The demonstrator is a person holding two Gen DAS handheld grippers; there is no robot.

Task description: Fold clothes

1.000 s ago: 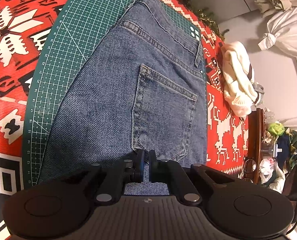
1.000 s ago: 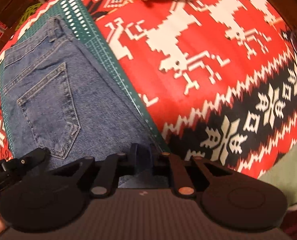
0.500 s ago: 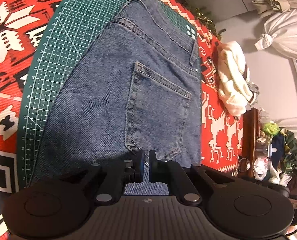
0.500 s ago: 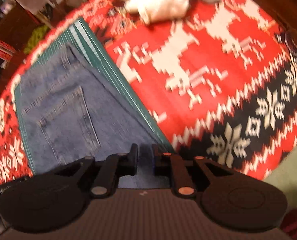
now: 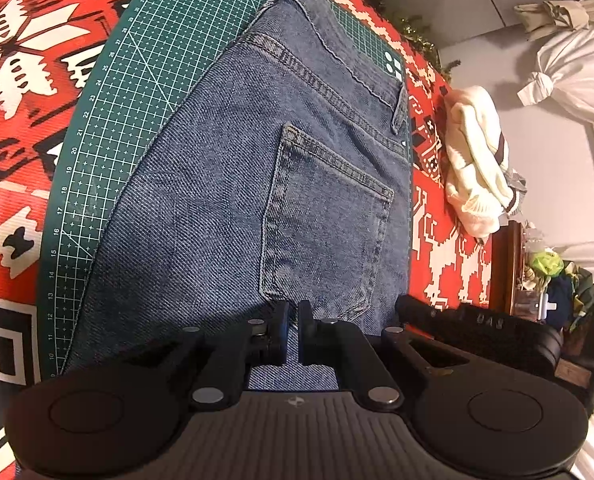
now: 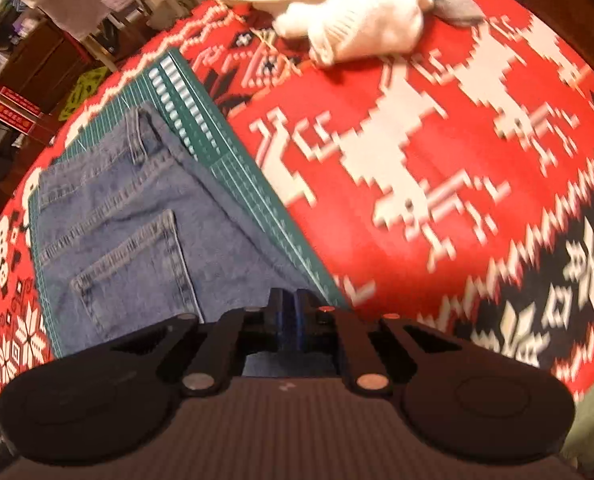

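**Mia:** What do the jeans look like?

**Ben:** They are blue, folded over, with the back pocket facing up. The waistband is at the far end. They lie flat on the green cutting mat, and the mat sits on a red blanket with white deer on it.

**Mia:** Where are the edges?

**Ben:** The right side of the jeans runs close along the right edge of the mat. On the left side a wide strip of green mat is bare. Far off on the blanket lies a white sweater, well apart from the jeans.

**Mia:** What are the grippers doing?

**Ben:** The left gripper has its fingers almost together, with denim in the thin gap near the pocket's bottom. The right gripper is pinched on the near right edge of the jeans, by the mat's edge.

**Mia:** Is anything new since a moment ago?

**Ben:** Yes. The right gripper now shows in the left camera, beside the left one. The right camera sees more of the sweater than before. The jeans are in the same place.
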